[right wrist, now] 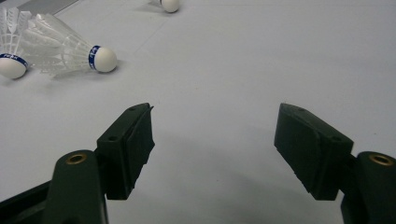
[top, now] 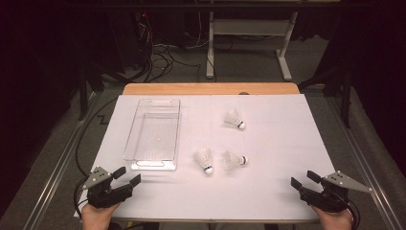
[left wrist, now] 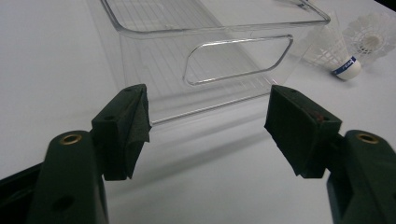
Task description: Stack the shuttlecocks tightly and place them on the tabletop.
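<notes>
A clear plastic bin (top: 154,165) stands on the left half of the white table (top: 268,196), with nothing in it. Three white shuttlecocks lie right of it: one far (top: 234,118), two side by side nearer (top: 204,160) (top: 234,161). My left gripper (top: 127,175) rests open at the front left corner, just short of the bin's near wall (left wrist: 154,70); nothing is between its jaws (left wrist: 208,109). Two shuttlecocks (left wrist: 336,53) (left wrist: 373,39) show past the bin. My right gripper (top: 304,178) is open at the front right (right wrist: 215,126), apart from the shuttlecocks (right wrist: 70,51) (right wrist: 11,46).
A wooden strip (top: 210,88) edges the table's far side. Metal rails (top: 52,167) run along both flanks. Beyond the table, cables (top: 163,57) lie on the floor near a white desk frame (top: 285,52). The third shuttlecock's cork (right wrist: 169,4) sits far off.
</notes>
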### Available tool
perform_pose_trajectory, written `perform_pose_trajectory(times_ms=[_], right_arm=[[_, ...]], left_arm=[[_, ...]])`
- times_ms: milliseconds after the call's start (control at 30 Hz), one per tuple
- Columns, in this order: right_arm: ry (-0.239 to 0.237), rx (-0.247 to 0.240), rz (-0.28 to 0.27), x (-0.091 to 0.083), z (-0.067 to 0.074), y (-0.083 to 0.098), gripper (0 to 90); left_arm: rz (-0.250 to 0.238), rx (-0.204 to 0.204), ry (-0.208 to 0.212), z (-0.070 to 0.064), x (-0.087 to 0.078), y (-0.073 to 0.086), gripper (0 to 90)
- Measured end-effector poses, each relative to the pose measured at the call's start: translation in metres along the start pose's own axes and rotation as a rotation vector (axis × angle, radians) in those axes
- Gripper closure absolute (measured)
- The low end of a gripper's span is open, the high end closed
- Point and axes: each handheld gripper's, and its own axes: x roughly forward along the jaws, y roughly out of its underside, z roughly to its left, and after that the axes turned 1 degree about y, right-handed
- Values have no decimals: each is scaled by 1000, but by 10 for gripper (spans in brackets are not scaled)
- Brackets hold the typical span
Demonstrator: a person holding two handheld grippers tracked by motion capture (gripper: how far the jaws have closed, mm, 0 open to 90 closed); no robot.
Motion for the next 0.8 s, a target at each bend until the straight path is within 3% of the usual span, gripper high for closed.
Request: perform_pose_trajectory(times_ms=[800], right_arm=[[1, 1, 4, 0, 0, 0, 288]], left_arm=[[4, -15, 19, -5, -1, -3, 318]])
